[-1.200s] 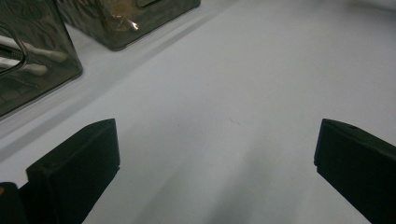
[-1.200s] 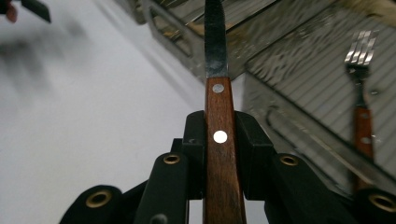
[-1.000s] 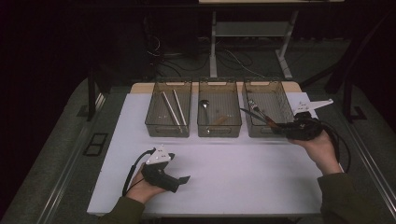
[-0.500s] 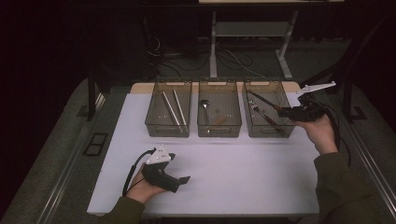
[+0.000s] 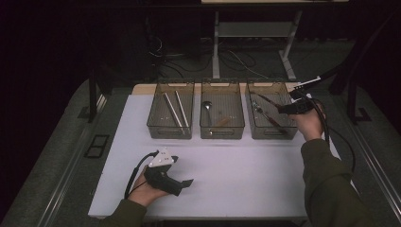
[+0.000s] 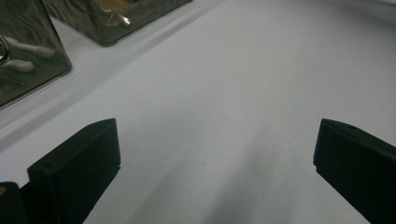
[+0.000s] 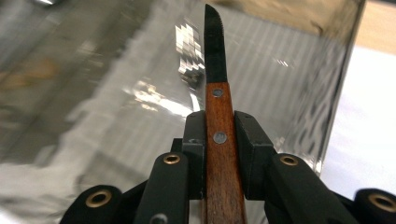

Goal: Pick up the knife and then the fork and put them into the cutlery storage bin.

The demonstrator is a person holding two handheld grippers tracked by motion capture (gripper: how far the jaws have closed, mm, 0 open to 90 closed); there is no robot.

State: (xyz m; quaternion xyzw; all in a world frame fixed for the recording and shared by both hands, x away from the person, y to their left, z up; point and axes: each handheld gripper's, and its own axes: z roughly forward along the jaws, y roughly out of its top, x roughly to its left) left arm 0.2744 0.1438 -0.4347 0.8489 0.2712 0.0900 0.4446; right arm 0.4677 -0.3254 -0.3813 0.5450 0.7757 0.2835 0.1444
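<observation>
Fingers, right gripper (image 7: 219,140): clamped on both sides of a knife's (image 7: 218,154) wooden handle; pads pressed against the wood at the level of the lower rivet; blade pointing straight ahead past the tips
Fingers, left gripper (image 6: 215,154): spread wide apart; nothing between them but bare white tabletop
Landmark: right-hand bin (image 5: 270,130), one of three clear bins in a row at the far side of the white table (image 5: 246,175)
Knife, place: held above the right-hand bin; in the high view (image 5: 265,100) dark blade reaching in over its far right part; handle end in the gripper at the bin's right rim
Right gripper, place (image 5: 294,108): just at the right edge of the right-hand bin; hand behind it, forearm running back towards the near table edge
Inside the right-hand bin: long utensils (image 5: 265,116) lying slantwise on the floor; exact kind hard to tell
Middle bin (image 5: 222,130): next to the right-hand bin on its left; a spoon (image 5: 207,106) within
Left bin (image 5: 170,130): farthest from the right-hand bin; two metal rods (image 5: 173,109) lying in it
Left gripper, place (image 5: 185,183): well apart from the right-hand bin, near the front left of the table; resting low on the surface in the hand
</observation>
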